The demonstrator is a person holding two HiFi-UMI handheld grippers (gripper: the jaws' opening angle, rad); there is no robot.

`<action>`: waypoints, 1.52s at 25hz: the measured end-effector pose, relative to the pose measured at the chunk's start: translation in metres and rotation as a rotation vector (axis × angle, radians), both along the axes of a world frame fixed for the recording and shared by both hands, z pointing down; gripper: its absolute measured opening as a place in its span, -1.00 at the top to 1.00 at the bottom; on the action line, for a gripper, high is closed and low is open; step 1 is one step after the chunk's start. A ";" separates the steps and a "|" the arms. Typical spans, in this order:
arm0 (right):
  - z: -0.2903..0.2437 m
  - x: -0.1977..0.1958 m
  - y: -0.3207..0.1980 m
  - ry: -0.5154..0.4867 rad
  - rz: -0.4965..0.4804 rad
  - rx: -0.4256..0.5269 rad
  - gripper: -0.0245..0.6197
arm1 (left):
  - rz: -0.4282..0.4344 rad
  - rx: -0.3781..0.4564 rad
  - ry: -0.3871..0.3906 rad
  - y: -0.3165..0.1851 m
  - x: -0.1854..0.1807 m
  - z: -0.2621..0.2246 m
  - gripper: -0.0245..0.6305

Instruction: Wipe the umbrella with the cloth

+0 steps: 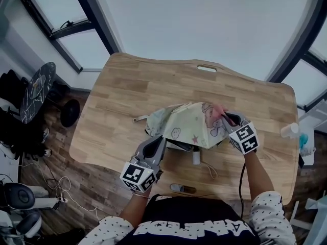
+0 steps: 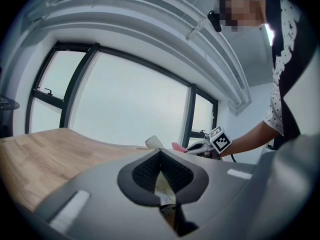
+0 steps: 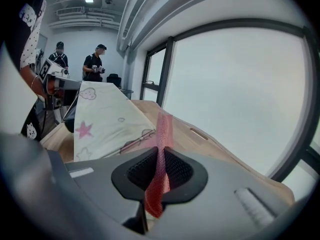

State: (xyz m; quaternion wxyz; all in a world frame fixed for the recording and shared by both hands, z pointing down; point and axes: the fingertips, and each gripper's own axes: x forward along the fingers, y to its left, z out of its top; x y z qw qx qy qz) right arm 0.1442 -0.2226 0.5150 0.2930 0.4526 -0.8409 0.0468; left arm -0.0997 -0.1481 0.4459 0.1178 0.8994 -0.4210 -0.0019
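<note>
Only the right gripper view shows the cloth (image 3: 162, 134) as a pink open-mesh strip, pinched flat between the closed jaws of the right gripper (image 3: 160, 166). The head view alone shows the whole umbrella (image 1: 186, 126), its pale printed fabric slumped mid-tabletop (image 1: 122, 86) on light wood. At its 7 o'clock, the left gripper (image 1: 156, 143) has its jaws clamped on the canopy's edge. The cloth meets it at 3 o'clock.

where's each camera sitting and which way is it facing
Head view: on the person's head, steeply down at table, umbrella, left gripper, right gripper, forearms.
Left gripper view: faces the windows over jaws shut on umbrella fabric; torso, right arm show.
Right gripper view: faces along the table over jaws pinching pink cloth.
Shared: all three show the umbrella.
</note>
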 end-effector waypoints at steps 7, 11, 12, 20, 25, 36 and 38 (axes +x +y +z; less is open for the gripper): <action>0.030 -0.007 0.024 0.022 -0.045 -0.070 0.79 | -0.014 -0.009 0.004 -0.001 -0.001 0.004 0.93; 0.040 -0.014 0.040 0.015 -0.068 -0.101 0.79 | -0.015 -0.007 0.008 -0.001 -0.001 0.002 0.93; 0.041 -0.015 0.044 0.010 -0.072 -0.106 0.79 | -0.015 -0.006 0.008 -0.001 0.000 0.002 0.93; 0.056 -0.032 0.078 -0.015 -0.095 -0.151 0.79 | -0.013 -0.002 0.009 0.003 0.000 0.001 0.93; 0.066 -0.041 0.097 -0.003 -0.119 -0.186 0.79 | -0.010 0.003 0.017 0.004 0.003 0.000 0.93; -0.013 -0.031 0.102 -0.144 -0.037 0.027 0.79 | 0.065 0.033 0.045 0.007 0.033 -0.011 0.93; -0.029 -0.027 0.108 -0.174 -0.011 0.054 0.79 | 0.098 0.041 0.057 0.008 0.049 -0.014 0.93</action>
